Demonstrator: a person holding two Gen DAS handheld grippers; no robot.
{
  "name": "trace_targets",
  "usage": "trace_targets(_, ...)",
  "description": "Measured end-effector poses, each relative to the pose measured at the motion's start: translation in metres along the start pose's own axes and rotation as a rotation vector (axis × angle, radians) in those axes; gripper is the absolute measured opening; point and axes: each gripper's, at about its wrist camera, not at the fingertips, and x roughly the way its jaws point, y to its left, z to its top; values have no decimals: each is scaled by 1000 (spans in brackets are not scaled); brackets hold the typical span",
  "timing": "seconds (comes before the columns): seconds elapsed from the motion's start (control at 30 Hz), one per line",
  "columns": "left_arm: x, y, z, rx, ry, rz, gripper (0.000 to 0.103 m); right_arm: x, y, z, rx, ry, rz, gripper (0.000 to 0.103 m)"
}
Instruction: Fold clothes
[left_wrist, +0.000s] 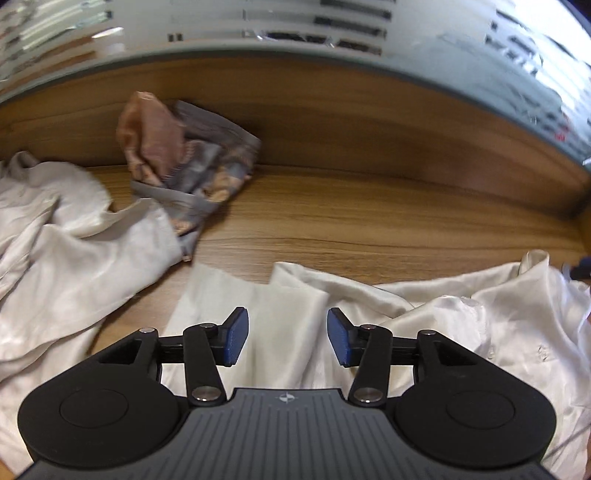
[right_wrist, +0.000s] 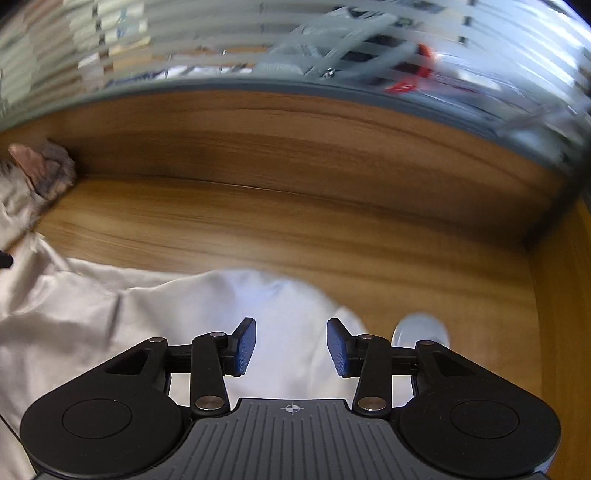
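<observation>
A cream satin garment (left_wrist: 303, 314) lies spread and rumpled over the near part of the wooden table (left_wrist: 369, 229). My left gripper (left_wrist: 288, 339) hovers over it, open, its blue pads (left_wrist: 236, 338) apart with only cloth far below them. In the right wrist view the same pale cloth (right_wrist: 147, 325) fills the lower left. My right gripper (right_wrist: 291, 347) is open above its edge, nothing pinched between the pads (right_wrist: 245, 347).
A crumpled pink and grey patterned garment (left_wrist: 184, 162) sits against the wooden back panel (left_wrist: 369, 122). More cream cloth (left_wrist: 55, 229) is piled at the left. Frosted glass (left_wrist: 295, 29) rises behind the panel. A wooden side wall (right_wrist: 561, 295) stands at the right.
</observation>
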Motion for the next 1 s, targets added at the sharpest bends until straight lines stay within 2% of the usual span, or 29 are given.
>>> trace_targets(0.13, 21, -3, 3, 15, 34, 31, 52, 33, -14, 9, -36, 57, -12, 45)
trace_targets(0.17, 24, -2, 4, 11, 44, 35, 42, 40, -18, 10, -39, 74, -10, 45)
trace_targets(0.2, 27, 0, 5, 4, 53, 38, 17, 47, -21, 11, -41, 90, -6, 45)
trace_targets(0.23, 30, 3, 6, -4, 65, 42, 7, 52, -23, 11, -43, 104, -1, 45)
trace_targets(0.27, 31, 6, 8, -15, 70, 47, 3, 56, -25, 10, -43, 115, 5, 43)
trace_targets(0.33, 29, 13, 13, -40, 47, 52, 2, 59, -27, 8, -42, 128, 17, 35)
trace_targets(0.37, 28, 16, 15, -47, 32, 62, 2, 61, -29, 7, -41, 133, 23, 19)
trace_targets(0.4, 25, 19, 18, -54, 17, 72, 2, 60, -31, 6, -36, 131, 23, 11)
trace_targets(0.47, 20, 27, 26, -76, -8, 97, 2, 57, -35, 5, -23, 121, 20, 7)
trace_targets(0.57, 18, 38, 33, -109, -19, 136, 1, 51, -40, 7, -1, 92, -40, 7)
trace_targets(0.63, 21, 43, 35, -122, -9, 158, 1, 49, -45, 6, 20, 92, -53, 7)
trace_targets(0.73, 22, 49, 36, -147, 2, 146, 3, 46, -49, 3, 33, 100, -53, 9)
trace_targets(0.77, 18, 49, 37, -150, -8, 140, 4, 44, -48, 3, 26, 98, -58, 14)
trace_targets(0.83, 8, 45, 40, -153, -45, 127, 24, 37, -46, 4, 14, 80, -66, 21)
trace_targets(0.87, 3, 43, 42, -155, -64, 121, 44, 32, -45, 4, 10, 60, -69, 25)
trace_targets(0.9, -2, 41, 44, -154, -81, 112, 50, 26, -42, 7, 10, 42, -63, 25)
trace_targets(1.0, -10, 27, 52, -129, -99, 46, 51, 11, -31, 16, -8, -10, -37, 27)
